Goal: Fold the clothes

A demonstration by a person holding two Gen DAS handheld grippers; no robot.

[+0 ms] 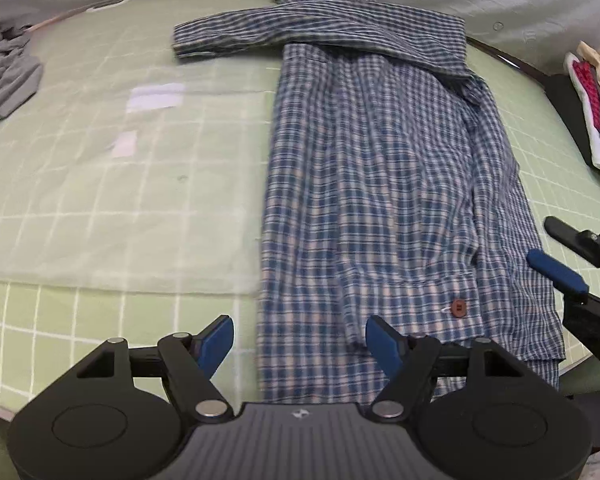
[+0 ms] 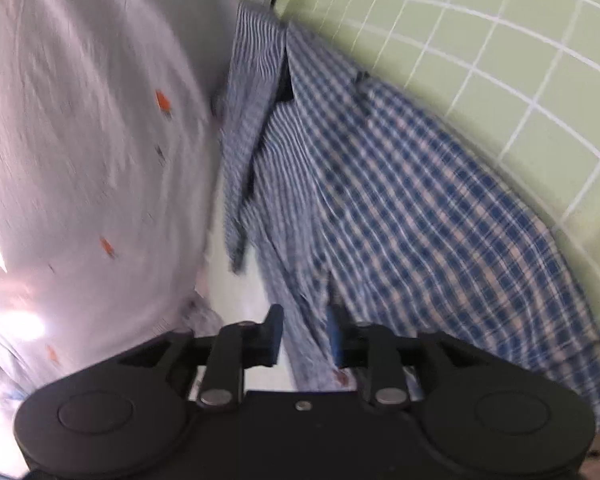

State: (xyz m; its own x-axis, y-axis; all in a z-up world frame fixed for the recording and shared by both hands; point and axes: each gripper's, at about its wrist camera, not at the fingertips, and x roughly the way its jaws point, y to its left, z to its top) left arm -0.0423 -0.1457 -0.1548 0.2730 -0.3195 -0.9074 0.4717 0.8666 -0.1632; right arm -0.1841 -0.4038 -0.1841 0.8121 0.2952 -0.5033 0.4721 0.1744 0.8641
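A blue plaid shirt (image 1: 380, 168) lies lengthwise on the green grid mat (image 1: 100, 160), both sides folded in and one sleeve stretched left across the far end. A brown button (image 1: 458, 307) shows near the hem. My left gripper (image 1: 300, 340) is open just above the near hem, its right finger over the cloth. My right gripper (image 1: 556, 252) shows at the right edge of the shirt, its jaws apart. In the right wrist view the right gripper (image 2: 305, 336) is open, with the shirt's hanging edge (image 2: 400, 208) between its fingers.
A grey garment (image 1: 4, 76) is bunched at the mat's far left. A stack of folded items (image 1: 596, 92) sits on a dark surface at the right. A person in a light patterned shirt (image 2: 80, 140) stands beside the table edge.
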